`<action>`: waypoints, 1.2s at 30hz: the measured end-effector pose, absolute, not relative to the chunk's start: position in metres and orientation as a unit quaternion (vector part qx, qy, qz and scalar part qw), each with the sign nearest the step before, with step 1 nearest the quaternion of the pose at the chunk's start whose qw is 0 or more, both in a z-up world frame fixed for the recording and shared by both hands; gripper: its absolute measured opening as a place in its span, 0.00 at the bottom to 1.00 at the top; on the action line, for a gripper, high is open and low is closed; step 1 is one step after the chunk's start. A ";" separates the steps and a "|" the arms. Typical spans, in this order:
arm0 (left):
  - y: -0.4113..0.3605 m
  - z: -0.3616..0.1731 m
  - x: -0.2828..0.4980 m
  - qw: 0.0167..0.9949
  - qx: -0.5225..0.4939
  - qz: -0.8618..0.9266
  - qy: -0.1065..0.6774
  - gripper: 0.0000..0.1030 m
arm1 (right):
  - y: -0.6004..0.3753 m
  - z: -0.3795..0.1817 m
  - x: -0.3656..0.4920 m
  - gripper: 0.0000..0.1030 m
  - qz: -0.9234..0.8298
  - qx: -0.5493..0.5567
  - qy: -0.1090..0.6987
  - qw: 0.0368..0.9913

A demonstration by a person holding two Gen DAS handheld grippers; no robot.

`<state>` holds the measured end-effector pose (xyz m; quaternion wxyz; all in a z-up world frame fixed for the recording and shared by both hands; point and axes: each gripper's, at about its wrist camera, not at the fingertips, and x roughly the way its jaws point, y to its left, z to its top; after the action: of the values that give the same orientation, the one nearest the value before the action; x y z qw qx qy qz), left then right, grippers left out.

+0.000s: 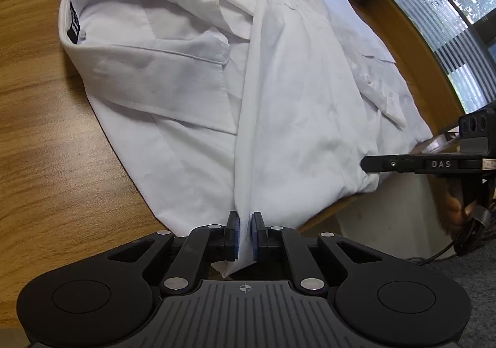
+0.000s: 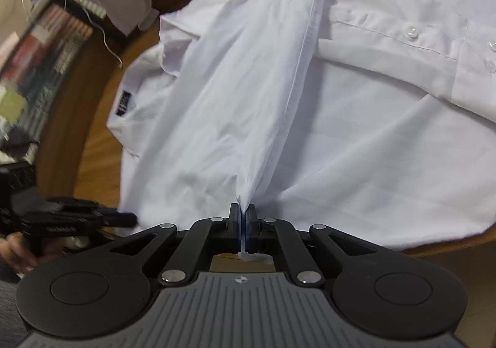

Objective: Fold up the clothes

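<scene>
A white shirt (image 1: 192, 75) was spread across the wooden tabletop (image 1: 40, 118), its collar with a black label (image 1: 73, 22) turned toward one edge; the left claw (image 1: 245, 231) was clamped on a raised fold at the near hem, the cloth drawn into a taut ridge; the right claw (image 2: 243, 224) was pinched shut on another bunched fold of the same shirt (image 2: 356, 137), pulled up into a peak; buttons (image 2: 411, 32) were seen along a cuff.
</scene>
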<state>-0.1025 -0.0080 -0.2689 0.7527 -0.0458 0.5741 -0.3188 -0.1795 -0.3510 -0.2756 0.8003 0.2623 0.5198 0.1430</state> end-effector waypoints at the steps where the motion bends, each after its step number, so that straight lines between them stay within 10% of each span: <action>1: -0.009 -0.268 -0.103 0.755 -0.041 -0.318 0.572 0.10 | -0.351 -0.277 -0.180 0.08 0.145 0.253 0.523 0.801; 4: -0.014 -0.264 -0.104 0.761 -0.036 -0.305 0.572 0.13 | -0.352 -0.269 -0.178 0.13 0.159 0.218 0.531 0.803; 8: -0.009 -0.252 -0.111 0.772 -0.059 -0.287 0.564 0.44 | -0.366 -0.238 -0.174 0.18 0.179 0.197 0.513 0.816; 36: -0.083 -0.240 -0.107 0.788 0.022 -0.286 0.545 0.54 | -0.516 -0.261 -0.185 0.35 -0.053 0.283 0.505 0.814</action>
<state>-0.1069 -0.0827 -0.2399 0.7877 0.0220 0.5453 -0.2858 -0.1849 -0.5161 -0.2610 0.8138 0.2827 0.5051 -0.0527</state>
